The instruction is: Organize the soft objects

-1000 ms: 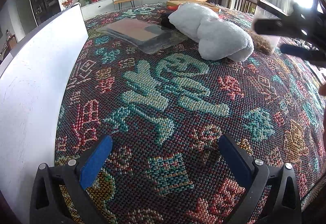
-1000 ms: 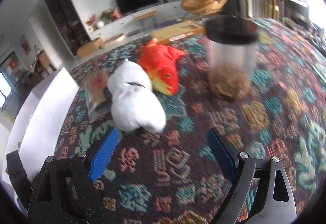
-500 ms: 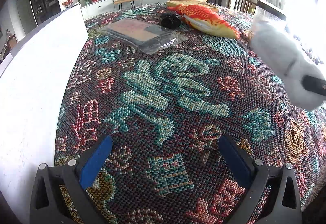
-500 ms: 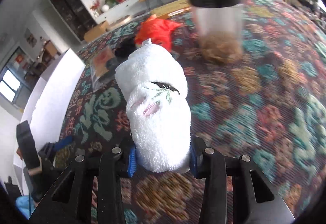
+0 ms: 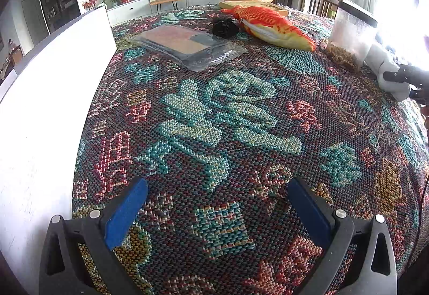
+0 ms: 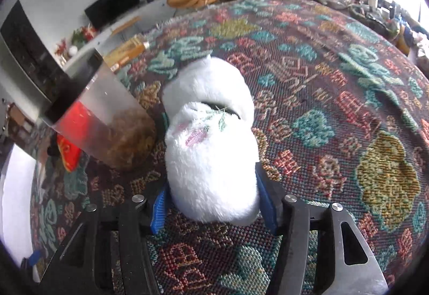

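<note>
My right gripper [image 6: 211, 203] is shut on a white plush slipper [image 6: 211, 150], its blue pads pressing both sides, just over the patterned woven cloth [image 6: 335, 112]. In the left wrist view the slipper [image 5: 386, 69] and the right gripper show at the far right, beside the clear container. An orange fish plush [image 5: 270, 26] lies at the back of the cloth. My left gripper [image 5: 214, 209] is open and empty, low over the near part of the cloth.
A clear container with a black lid and brown contents [image 6: 107, 123] stands just left of the slipper; it also shows in the left wrist view [image 5: 351, 37]. A plastic-wrapped flat package [image 5: 187, 45], a small black object [image 5: 225, 26] and a white board [image 5: 48, 96] lie further left.
My right gripper closed on the white slipper, lifted it away from the fish plush and carried it to the right, beside the clear container. The left gripper has stayed still.
</note>
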A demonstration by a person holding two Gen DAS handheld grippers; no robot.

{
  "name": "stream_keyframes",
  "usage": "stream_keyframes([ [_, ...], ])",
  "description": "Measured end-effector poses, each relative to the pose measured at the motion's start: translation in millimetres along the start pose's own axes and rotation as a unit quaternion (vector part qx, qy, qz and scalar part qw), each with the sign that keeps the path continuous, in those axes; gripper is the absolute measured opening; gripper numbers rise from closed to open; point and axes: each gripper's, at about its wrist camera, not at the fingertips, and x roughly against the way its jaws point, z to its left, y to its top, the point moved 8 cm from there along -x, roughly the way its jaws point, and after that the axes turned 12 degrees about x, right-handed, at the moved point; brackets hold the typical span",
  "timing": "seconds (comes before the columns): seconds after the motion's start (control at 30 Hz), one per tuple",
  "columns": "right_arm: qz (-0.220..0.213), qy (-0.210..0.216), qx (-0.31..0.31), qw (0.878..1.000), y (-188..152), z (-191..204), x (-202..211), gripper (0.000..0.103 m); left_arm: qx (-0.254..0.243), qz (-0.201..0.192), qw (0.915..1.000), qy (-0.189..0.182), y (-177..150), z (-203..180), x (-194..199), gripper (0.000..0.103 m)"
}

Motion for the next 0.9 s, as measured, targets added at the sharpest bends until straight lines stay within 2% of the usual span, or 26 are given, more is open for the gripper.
stream_keyframes([
  [0.03,-0.019,0.005,0.004,1.000,2.2,2.2,9.3,0.069,0.000,0.000,1.0000,0.000,0.1,-0.1,-0.2,0.103],
  [0.1,-0.063,0.026,0.001,0.998,1.5,7.2,35.1,0.077,0.000,0.000,1.0000,0.000,0.0,0.1,-0.2,0.103],
  [0.2,-0.097,0.011,0.015,0.995,-11.3,14.1,67.9,0.081,0.000,0.000,1.0000,0.000,-0.5,0.3,0.2,0.103],
  [0.27,-0.080,-0.014,0.027,0.996,-25.4,17.6,73.0,0.082,0.000,0.000,1.0000,0.000,-0.2,0.1,-0.1,0.103],
  [0.33,-0.031,-0.042,0.034,0.998,-46.8,14.1,65.1,0.082,0.000,0.000,1.0000,0.000,0.5,-0.2,-0.7,0.103],
  [0.47,0.041,-0.029,0.016,0.999,-79.6,2.4,35.8,0.083,0.000,0.000,1.0000,0.000,0.8,-0.4,-0.9,0.103],
  [0.53,0.022,-0.028,0.012,0.999,-78.4,-2.7,39.1,0.082,0.000,0.000,1.0000,0.000,0.4,0.0,-0.7,0.103],
  [0.6,0.022,-0.029,0.021,0.999,-79.6,-2.0,35.5,0.086,0.000,0.000,1.0000,0.001,0.9,-0.4,-1.1,0.103],
  [0.63,0.026,-0.029,0.027,0.999,-79.7,0.1,33.5,0.091,0.001,0.000,1.0000,0.001,0.7,-0.3,-0.9,0.103],
  [0.77,0.036,-0.047,0.057,0.997,-79.9,7.6,28.8,0.096,0.001,0.000,1.0000,0.001,0.4,-0.1,-0.1,0.103],
  [0.9,0.035,-0.049,0.062,0.996,-80.2,7.4,27.5,0.096,0.001,-0.001,1.0000,0.002,0.4,0.0,-0.4,0.103],
])
